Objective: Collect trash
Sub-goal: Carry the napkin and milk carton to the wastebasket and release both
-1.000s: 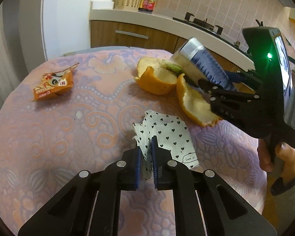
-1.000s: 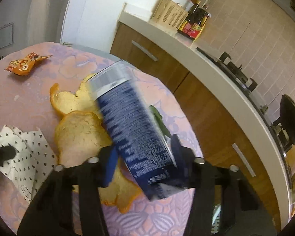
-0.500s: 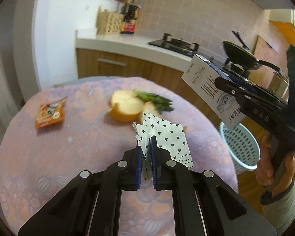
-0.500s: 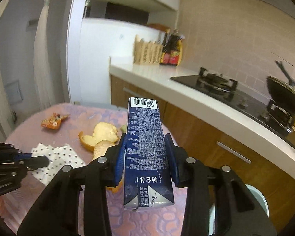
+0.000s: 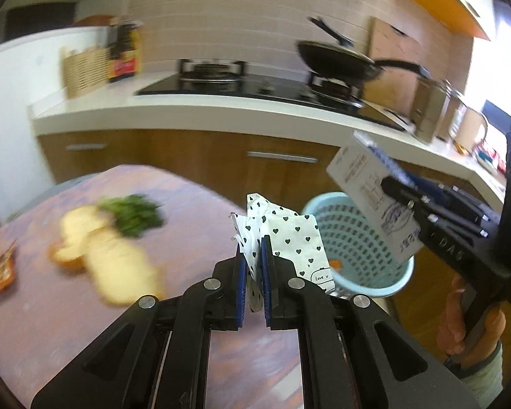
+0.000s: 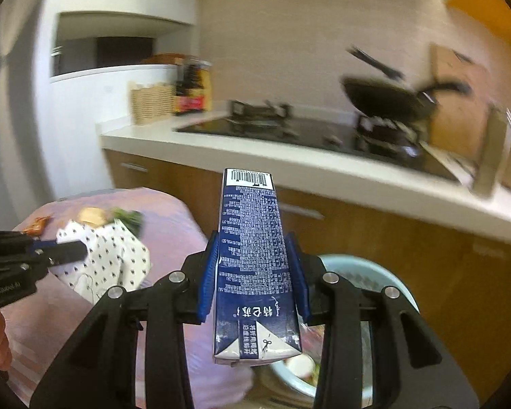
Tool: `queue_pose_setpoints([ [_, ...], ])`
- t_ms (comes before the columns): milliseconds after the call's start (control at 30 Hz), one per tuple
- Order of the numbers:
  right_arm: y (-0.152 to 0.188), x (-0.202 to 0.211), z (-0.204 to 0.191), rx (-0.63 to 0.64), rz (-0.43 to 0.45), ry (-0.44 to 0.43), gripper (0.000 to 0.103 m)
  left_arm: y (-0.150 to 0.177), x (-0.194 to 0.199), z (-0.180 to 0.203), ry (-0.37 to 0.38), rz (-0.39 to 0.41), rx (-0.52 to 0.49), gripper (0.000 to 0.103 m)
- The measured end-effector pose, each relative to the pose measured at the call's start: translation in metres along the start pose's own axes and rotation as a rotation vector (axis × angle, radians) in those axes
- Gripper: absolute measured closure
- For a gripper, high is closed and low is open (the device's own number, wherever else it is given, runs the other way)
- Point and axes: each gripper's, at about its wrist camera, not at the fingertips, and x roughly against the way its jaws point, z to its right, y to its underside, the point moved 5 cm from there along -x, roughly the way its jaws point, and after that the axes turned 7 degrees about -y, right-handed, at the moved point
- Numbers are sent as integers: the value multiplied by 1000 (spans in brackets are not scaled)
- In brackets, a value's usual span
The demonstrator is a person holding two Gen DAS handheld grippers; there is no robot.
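My left gripper (image 5: pixel 253 259) is shut on a white napkin with black hearts (image 5: pixel 291 238), held up near the table's right edge; it also shows in the right wrist view (image 6: pixel 105 255). My right gripper (image 6: pixel 253 272) is shut on a dark blue and white carton (image 6: pixel 252 259), held over a light blue mesh trash basket (image 6: pixel 385 279). In the left wrist view the carton (image 5: pixel 371 201) hangs above the basket (image 5: pixel 354 238). Orange peel (image 5: pixel 109 255), green stems (image 5: pixel 136 214) and an orange snack wrapper (image 5: pixel 1 269) lie on the pink tablecloth (image 5: pixel 194 211).
A kitchen counter (image 5: pixel 221 109) with wooden cabinets runs behind the table and basket. On it are a stove (image 5: pixel 221 78), a black pan (image 5: pixel 337 61), a wicker basket (image 5: pixel 81 71) and a dark bottle (image 5: pixel 124 51). The basket holds some trash (image 6: pixel 303 364).
Both grippers have swung right from over the table toward the blue basket, carrying the napkin and the carton. The carton has come over the basket.
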Motion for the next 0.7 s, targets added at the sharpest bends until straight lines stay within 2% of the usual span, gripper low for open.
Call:
queue_pose_setpoints([
  [133, 28, -13, 54, -107, -65, 57, 68, -9, -28, 46, 19, -15, -68, 97],
  [300, 60, -37, 99, -194, -150, 123, 68, -12, -67, 96, 6, -38, -148, 97],
  [500, 90, -52, 139, -287, -202, 149, 68, -8, -101, 133, -20, -68, -210, 97],
  [700, 104, -60, 160, -329, -224, 150, 68, -3, -118, 150, -32, -81, -244, 97],
])
